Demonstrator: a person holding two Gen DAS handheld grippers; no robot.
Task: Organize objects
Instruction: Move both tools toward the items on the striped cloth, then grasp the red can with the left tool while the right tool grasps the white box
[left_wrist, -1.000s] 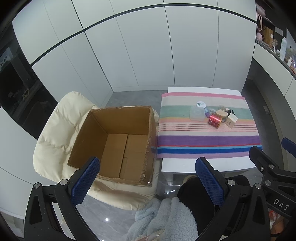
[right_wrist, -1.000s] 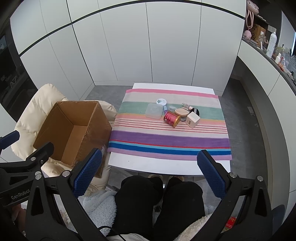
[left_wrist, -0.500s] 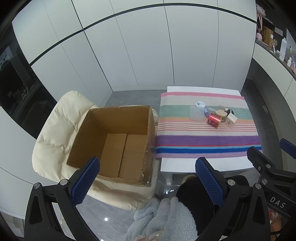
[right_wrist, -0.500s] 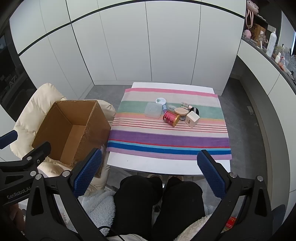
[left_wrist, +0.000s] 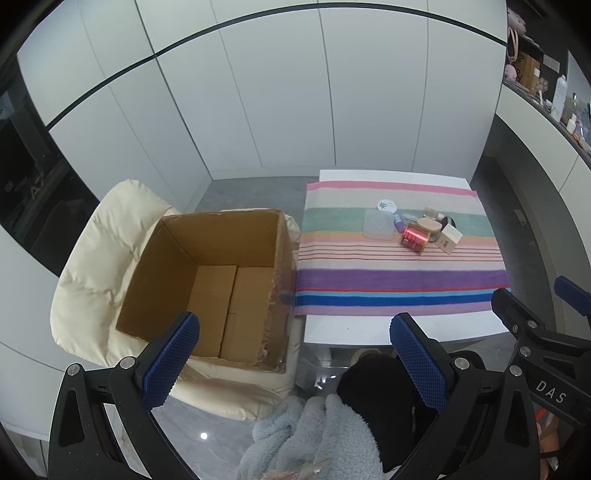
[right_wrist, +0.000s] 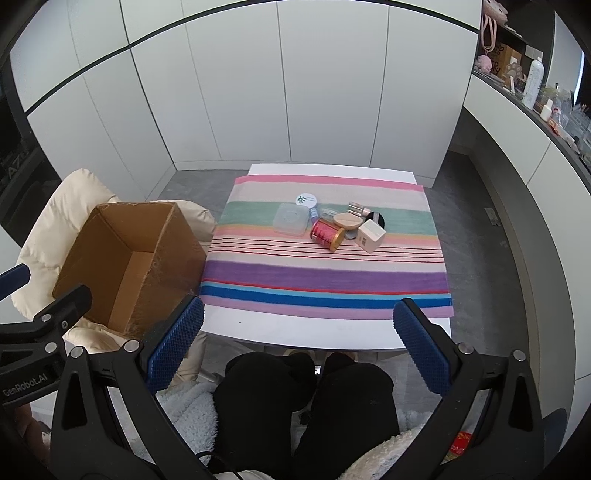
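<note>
Left gripper (left_wrist: 291, 363), right gripper (right_wrist: 297, 341): black frames, silver screws, 2 blue textured pads each. "DAS", "GenRobot.AI" printed white. Black trousers (right_wrist: 306, 398) worn.

Open box (left_wrist: 207, 280) on a padded chair (left_wrist: 92, 258), just left of the table (right_wrist: 295, 336). Cloth (right_wrist: 325, 277) spread over the tabletop, with a cluster of small things on its far half: flat case (right_wrist: 291, 219) at the left, round lid (right_wrist: 306, 199) just behind it, tin (right_wrist: 327, 234) on its side to the right of the case, then a small carton (right_wrist: 371, 235) at the right end. Counter with bottles (right_wrist: 532, 83) off to the far right.
</note>
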